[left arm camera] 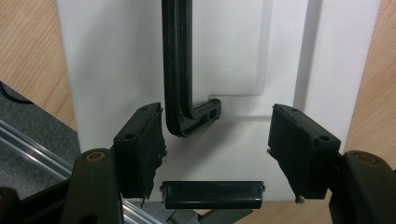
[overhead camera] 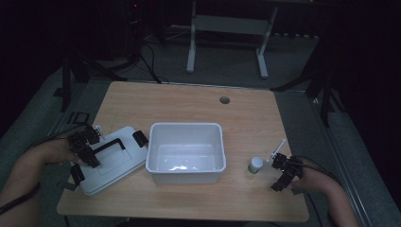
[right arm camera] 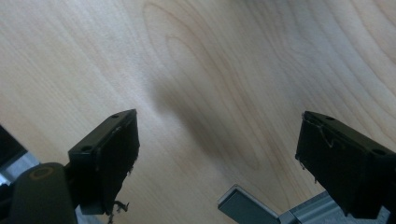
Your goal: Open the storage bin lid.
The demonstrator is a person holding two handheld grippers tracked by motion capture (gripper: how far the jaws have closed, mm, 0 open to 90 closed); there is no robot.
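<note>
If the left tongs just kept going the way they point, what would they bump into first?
Probably the black handle on the flat white plastic lid. The left tongs are open and point down at the lid, with the handle's bent end between the jaws. How close they are is hard to tell.

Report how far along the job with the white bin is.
Done: the white plastic lid with black handle lies off the open white plastic bin, beside it. In hand: the left gripper hovers open over the handle. Left: the small white bottle stands outside, beside the open right gripper.
</note>
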